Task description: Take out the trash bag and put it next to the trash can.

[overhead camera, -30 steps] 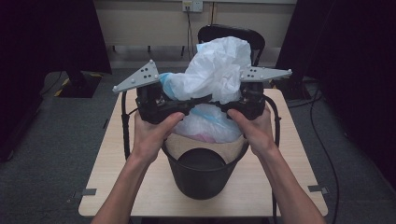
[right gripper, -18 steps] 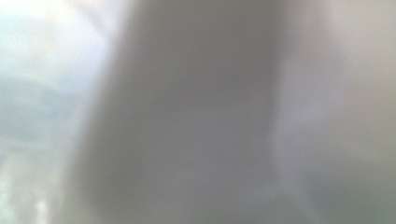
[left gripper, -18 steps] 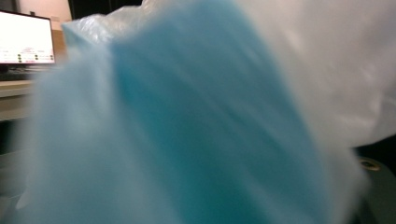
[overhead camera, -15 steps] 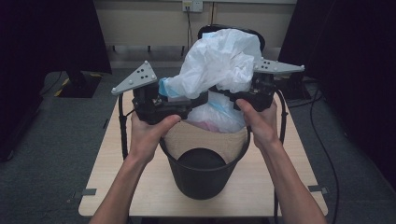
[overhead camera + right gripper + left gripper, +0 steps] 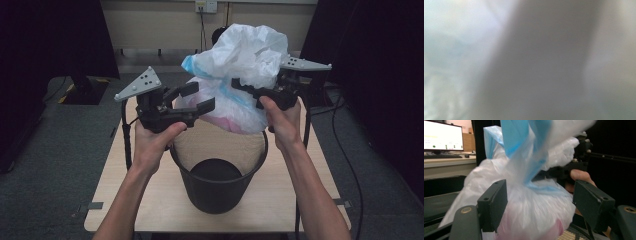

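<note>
the bag (image 5: 239,80) hangs clear above the bin (image 5: 217,175) on the desk (image 5: 280,205), pinched at its neck by the right gripper (image 5: 245,86). the left gripper (image 5: 196,99) is spread, bag just right of it. a second ago both held it lower, in the bin.

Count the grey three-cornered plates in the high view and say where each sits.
2. One grey plate tops the left gripper, left of the bag; the other grey plate tops the right gripper, at the bag's right.
</note>
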A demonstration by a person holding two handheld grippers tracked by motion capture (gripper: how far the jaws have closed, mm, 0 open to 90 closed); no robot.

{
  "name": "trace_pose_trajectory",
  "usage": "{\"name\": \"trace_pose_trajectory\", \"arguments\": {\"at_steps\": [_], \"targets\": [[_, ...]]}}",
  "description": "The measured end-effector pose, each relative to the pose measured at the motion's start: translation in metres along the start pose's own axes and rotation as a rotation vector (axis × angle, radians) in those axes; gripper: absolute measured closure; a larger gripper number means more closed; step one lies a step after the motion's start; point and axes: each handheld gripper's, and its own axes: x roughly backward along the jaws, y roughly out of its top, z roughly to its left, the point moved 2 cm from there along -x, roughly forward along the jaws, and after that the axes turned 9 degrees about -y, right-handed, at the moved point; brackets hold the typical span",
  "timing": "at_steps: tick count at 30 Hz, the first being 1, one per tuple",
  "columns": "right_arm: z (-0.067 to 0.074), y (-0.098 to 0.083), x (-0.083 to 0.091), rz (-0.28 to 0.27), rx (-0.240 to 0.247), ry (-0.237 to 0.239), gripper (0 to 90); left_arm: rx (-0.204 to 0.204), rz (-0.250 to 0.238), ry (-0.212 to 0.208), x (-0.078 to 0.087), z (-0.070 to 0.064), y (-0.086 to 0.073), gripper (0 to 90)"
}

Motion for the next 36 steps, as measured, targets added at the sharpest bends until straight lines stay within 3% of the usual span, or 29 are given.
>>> {"name": "trace_pose_trajectory", "arguments": {"at_steps": [6, 9, 16, 20, 25, 36], "targets": [[-0.013, 0.012, -0.001, -0.020, -0.023, -0.021, 88.0, 0.002, 0.012, 0.000, -0.003, 0.000, -0.004, 27.0], [-0.021, 0.015, -0.002, -0.021, -0.034, -0.053, 88.0, 0.009, 0.021, -0.004, -0.004, 0.001, -0.008, 26.9], [-0.041, 0.003, -0.013, -0.002, -0.048, -0.107, 88.0, 0.023, 0.033, -0.005, -0.007, 0.005, -0.016, 26.9], [-0.053, 0.000, -0.019, 0.041, -0.024, -0.166, 88.0, 0.027, 0.033, 0.002, -0.003, 0.007, -0.018, 26.9], [-0.066, 0.002, -0.013, 0.046, -0.021, -0.205, 88.0, 0.034, 0.033, 0.014, 0.006, 0.011, -0.021, 26.9], [-0.099, -0.035, 0.005, 0.070, -0.079, -0.273, 88.0, 0.066, 0.048, 0.040, 0.018, 0.024, -0.028, 25.4]]}}
